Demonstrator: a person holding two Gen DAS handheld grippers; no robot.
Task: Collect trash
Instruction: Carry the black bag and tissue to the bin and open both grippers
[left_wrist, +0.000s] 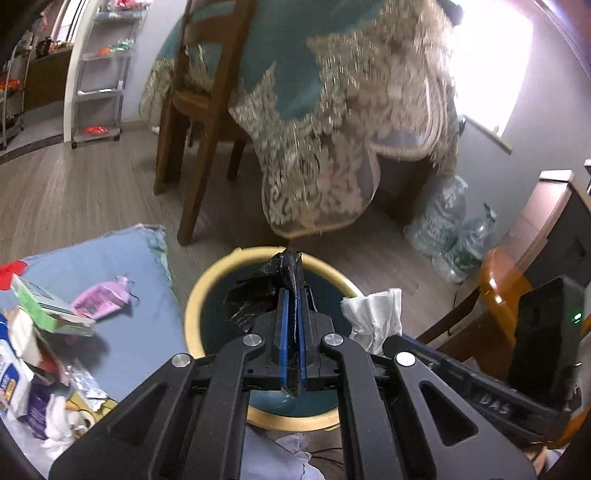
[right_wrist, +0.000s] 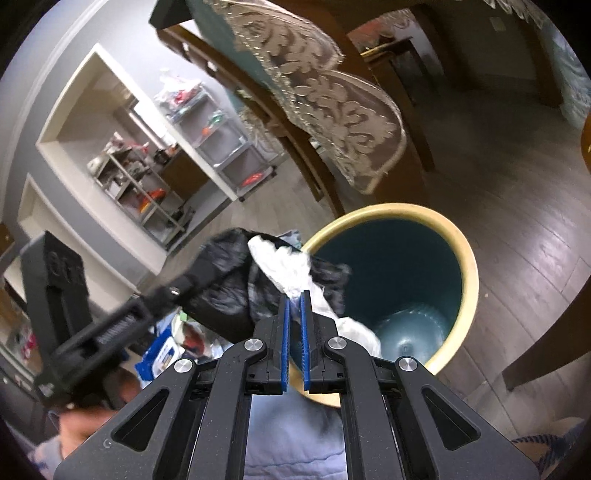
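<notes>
A round bin (left_wrist: 192, 306) with a cream rim and a teal inside stands on the wood floor. My left gripper (left_wrist: 293, 291) is shut on a crumpled black plastic bag (left_wrist: 291, 269), held over the bin's mouth. My right gripper (right_wrist: 294, 295) is shut on a piece of white plastic (right_wrist: 284, 266) at the bin's (right_wrist: 469, 266) left rim. In the right wrist view the black bag (right_wrist: 221, 295) hangs just left of the white plastic and touches it. The left wrist view shows the white plastic (left_wrist: 373, 317) at the bin's right rim. The bin's bottom looks bare.
Left of the bin, a blue cloth (left_wrist: 122, 258) holds loose trash: a pink pouch (left_wrist: 101, 301), a green box (left_wrist: 48, 310), white packets. Behind the bin stand a wooden chair (left_wrist: 199, 110) and a draped tablecloth (left_wrist: 314, 129). Plastic bottles (left_wrist: 450, 229) sit at the right.
</notes>
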